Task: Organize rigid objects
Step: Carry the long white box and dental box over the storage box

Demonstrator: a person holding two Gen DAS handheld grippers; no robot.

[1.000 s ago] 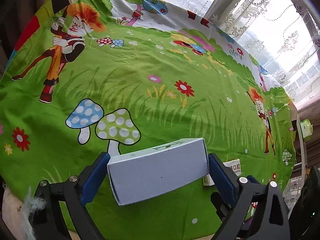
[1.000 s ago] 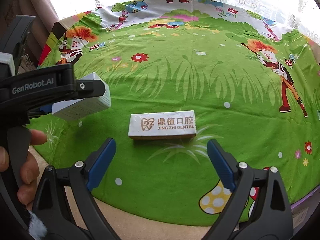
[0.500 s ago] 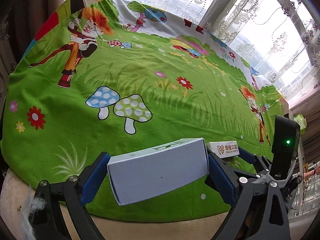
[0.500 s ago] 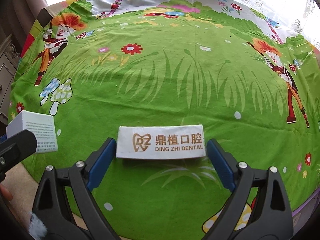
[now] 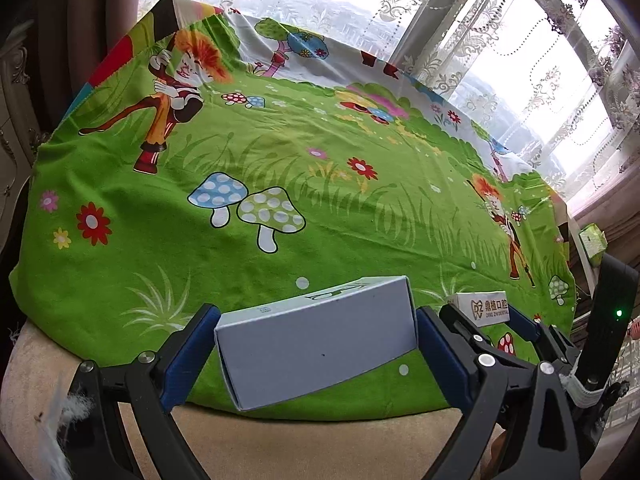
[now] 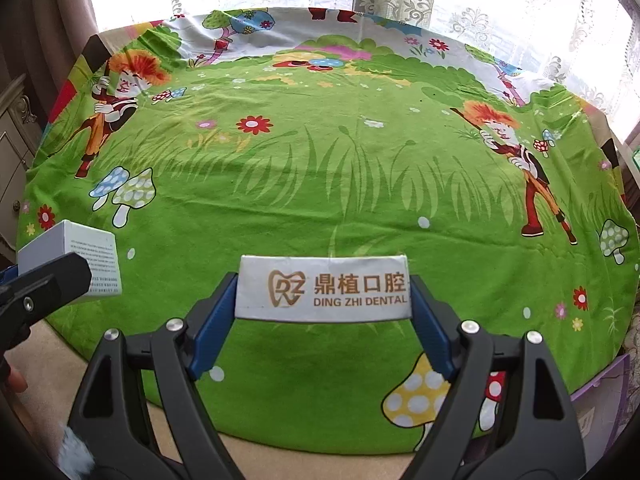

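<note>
My left gripper (image 5: 316,340) is shut on a plain grey-white box (image 5: 320,344), held above the near edge of the green cartoon cloth (image 5: 320,184). My right gripper (image 6: 322,304) is shut on a white box printed "DING ZHI DENTAL" (image 6: 322,290), its blue pads pressing both ends. The dental box and right gripper also show at the right of the left wrist view (image 5: 486,307). The grey-white box shows at the left edge of the right wrist view (image 6: 80,258), with the left gripper's black finger in front of it.
The cloth covers a round table (image 5: 280,440) with a beige rim. Lace curtains and a window (image 5: 520,40) stand behind. A carved cabinet (image 6: 12,152) is at the left. A green item (image 5: 592,240) lies off the table's right side.
The right gripper moved forward onto the dental box and closed on it. Both views have pulled back toward the table's near edge, with the left gripper still holding its box.
</note>
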